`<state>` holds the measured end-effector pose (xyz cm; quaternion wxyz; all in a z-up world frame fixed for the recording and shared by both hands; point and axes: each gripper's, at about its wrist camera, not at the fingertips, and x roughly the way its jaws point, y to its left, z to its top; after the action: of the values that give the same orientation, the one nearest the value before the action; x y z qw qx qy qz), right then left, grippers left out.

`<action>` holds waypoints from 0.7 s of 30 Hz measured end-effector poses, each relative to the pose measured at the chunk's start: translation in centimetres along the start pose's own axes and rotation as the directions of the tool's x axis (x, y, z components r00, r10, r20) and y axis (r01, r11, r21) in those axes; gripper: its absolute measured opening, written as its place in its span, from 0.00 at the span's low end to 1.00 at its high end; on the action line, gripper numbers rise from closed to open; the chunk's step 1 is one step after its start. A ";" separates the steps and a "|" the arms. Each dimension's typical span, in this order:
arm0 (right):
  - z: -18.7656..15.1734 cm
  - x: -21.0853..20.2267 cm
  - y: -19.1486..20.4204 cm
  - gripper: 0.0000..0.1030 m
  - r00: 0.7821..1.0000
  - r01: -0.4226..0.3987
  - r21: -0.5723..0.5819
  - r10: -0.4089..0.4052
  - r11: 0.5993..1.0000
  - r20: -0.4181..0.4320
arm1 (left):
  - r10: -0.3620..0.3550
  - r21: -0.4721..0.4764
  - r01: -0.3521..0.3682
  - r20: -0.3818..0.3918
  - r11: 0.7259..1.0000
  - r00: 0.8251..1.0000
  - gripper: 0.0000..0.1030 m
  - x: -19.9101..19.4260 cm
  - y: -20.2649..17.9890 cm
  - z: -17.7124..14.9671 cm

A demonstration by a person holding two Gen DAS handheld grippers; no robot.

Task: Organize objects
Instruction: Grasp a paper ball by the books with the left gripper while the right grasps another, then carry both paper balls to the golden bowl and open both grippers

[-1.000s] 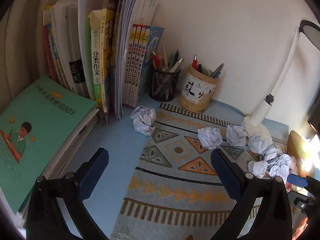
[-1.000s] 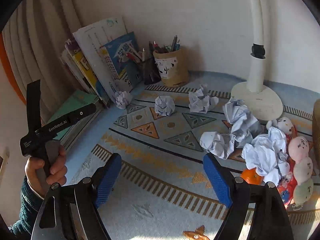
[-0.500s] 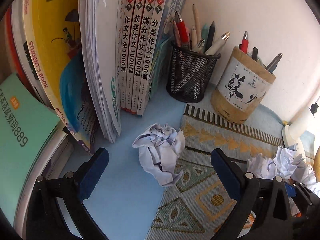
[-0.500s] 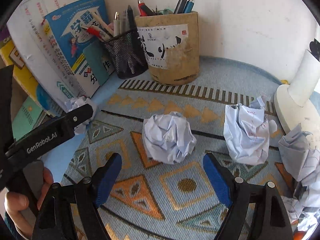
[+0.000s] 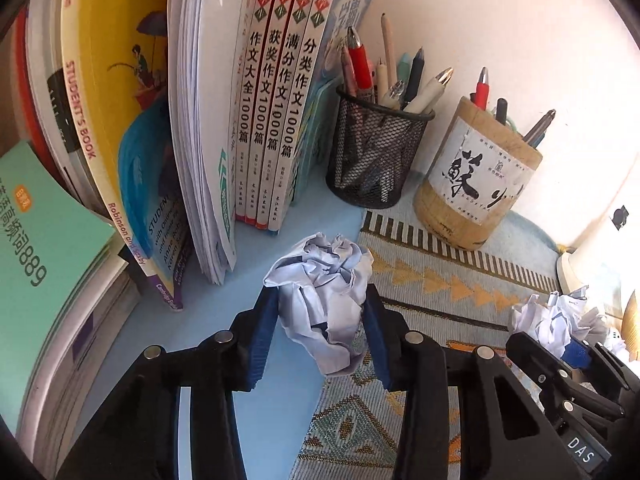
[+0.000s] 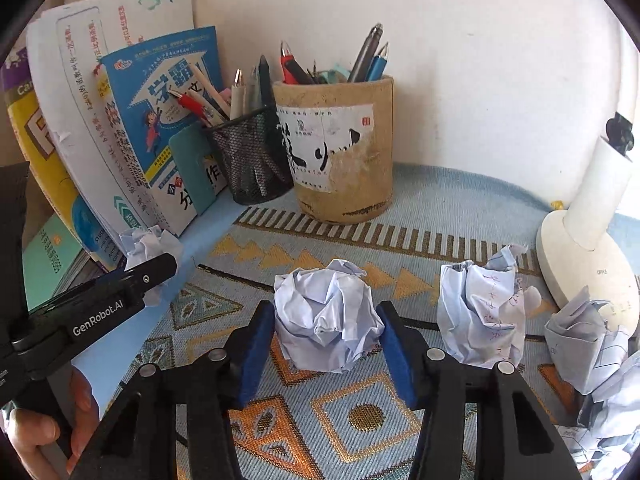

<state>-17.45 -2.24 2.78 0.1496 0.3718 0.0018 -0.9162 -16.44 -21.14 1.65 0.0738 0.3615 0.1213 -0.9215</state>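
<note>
A crumpled white paper ball [image 5: 324, 268] lies on the blue desk at the edge of the patterned mat [image 5: 440, 280], just in front of the upright books. My left gripper [image 5: 320, 300] is shut on it, blue pads pressing both sides. In the right wrist view a second paper ball [image 6: 326, 296] rests on the mat. My right gripper [image 6: 325, 314] has its jaws closing around this ball, and the pads meet its sides. The left gripper [image 6: 148, 276] also shows there at the left, held by a person's hand [image 6: 48, 424].
Upright books [image 5: 272, 92] and a green book stack [image 5: 44, 248] fill the left. A black mesh pen cup [image 5: 372, 152] and a bamboo pen holder [image 5: 476, 184] stand behind. More paper balls [image 6: 480, 312] and a white lamp base [image 6: 588, 264] sit at the right.
Both grippers came forward and down onto a paper ball each. The left jaws closed onto their ball. The right jaws narrowed until the pads reached theirs.
</note>
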 end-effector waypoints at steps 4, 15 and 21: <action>-1.6 -2.1 -0.4 0.50 1.000 -0.003 -0.005 0.003 1.000 -0.021 | 0.013 0.087 -0.015 0.014 0.996 1.000 0.38 -1.9 -2.3 -1.2; -10.1 -19.7 -9.1 0.50 0.996 -0.079 0.165 0.070 0.983 0.061 | -0.354 0.146 0.346 0.037 0.927 0.934 0.38 -15.4 -13.3 -9.0; -18.9 -26.9 -16.2 0.51 0.987 0.137 0.228 -0.152 0.964 0.050 | -0.448 0.231 0.436 0.002 0.870 0.894 0.38 -18.4 -20.9 -15.6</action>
<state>9.22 22.79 5.73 0.0394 0.3543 -0.0794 -0.9309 2.35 4.14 6.72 -0.1769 0.3047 0.0940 -0.9312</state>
